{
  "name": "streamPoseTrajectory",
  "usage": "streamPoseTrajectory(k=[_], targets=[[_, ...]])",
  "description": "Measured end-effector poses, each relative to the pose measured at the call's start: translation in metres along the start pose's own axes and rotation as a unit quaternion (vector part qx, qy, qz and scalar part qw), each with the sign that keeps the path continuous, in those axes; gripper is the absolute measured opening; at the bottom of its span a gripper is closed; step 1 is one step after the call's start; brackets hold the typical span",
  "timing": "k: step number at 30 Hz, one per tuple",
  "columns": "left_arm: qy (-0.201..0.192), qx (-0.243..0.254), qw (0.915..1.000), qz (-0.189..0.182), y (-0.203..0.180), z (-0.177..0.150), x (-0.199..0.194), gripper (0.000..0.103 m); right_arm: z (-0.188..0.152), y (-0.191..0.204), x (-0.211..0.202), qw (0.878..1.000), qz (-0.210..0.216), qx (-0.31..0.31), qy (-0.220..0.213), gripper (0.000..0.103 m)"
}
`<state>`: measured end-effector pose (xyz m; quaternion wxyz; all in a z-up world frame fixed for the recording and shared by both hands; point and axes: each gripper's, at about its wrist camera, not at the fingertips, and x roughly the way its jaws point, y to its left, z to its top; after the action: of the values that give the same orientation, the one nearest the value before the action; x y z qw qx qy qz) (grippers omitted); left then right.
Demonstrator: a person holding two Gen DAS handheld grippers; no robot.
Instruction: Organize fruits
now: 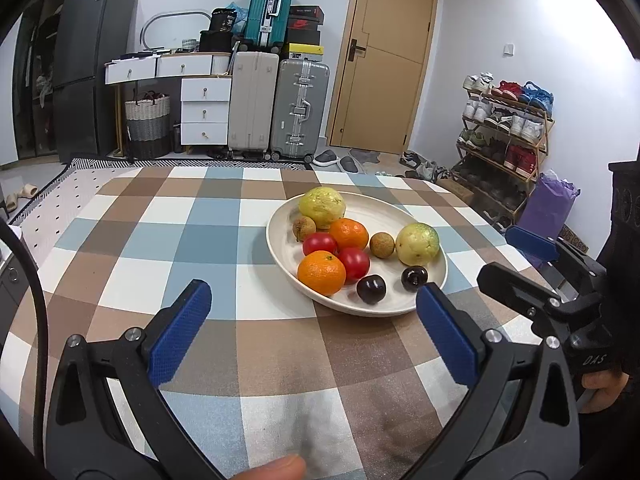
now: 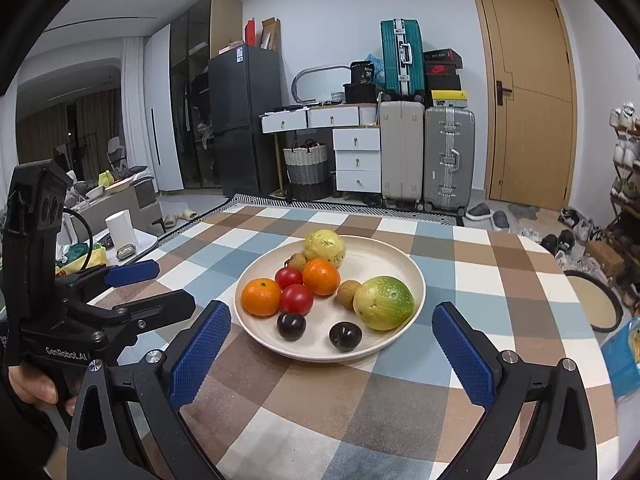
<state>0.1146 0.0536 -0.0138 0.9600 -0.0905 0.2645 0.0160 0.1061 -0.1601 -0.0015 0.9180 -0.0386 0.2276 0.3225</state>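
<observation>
A cream plate (image 1: 376, 208) (image 2: 384, 256) on the checked tablecloth holds fruit. There are two yellow-green guavas (image 1: 417, 243) (image 2: 384, 302), two oranges (image 1: 321, 272) (image 2: 261, 296), two red tomatoes (image 1: 353, 263) (image 2: 296, 299), two dark plums (image 1: 371, 288) (image 2: 345, 335) and two small brown longans (image 1: 381, 245) (image 2: 346, 293). My left gripper (image 1: 314, 300) is open and empty, just in front of the plate's near-left rim. My right gripper (image 2: 332, 324) is open and empty, its fingers either side of the plate's near edge. Each gripper shows in the other's view, the right one (image 1: 520, 264) and the left one (image 2: 156, 284).
The table (image 1: 200, 240) (image 2: 480, 300) carries a blue, brown and white checked cloth. Behind it stand suitcases (image 1: 300, 112), white drawers (image 1: 205, 112), a dark fridge (image 1: 88, 64) and a wooden door (image 1: 384, 60). A shoe rack (image 1: 504, 136) is at right.
</observation>
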Motion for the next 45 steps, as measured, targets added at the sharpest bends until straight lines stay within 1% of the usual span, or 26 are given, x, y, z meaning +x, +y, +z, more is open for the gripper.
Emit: streamPoseTrajectory(k=[10,45], targets=[[0.001,-0.002,1.0000,0.001,0.0017,0.0000,0.0002,0.102,0.0001,-0.0027,-0.0022,1.000,0.004,0.011,-0.005,0.103],[0.003,-0.007,1.0000,0.003,0.0047,-0.0002,0.0005,0.102,0.0004,0.0003,-0.0047,1.000,0.008,0.011,-0.008,0.103]])
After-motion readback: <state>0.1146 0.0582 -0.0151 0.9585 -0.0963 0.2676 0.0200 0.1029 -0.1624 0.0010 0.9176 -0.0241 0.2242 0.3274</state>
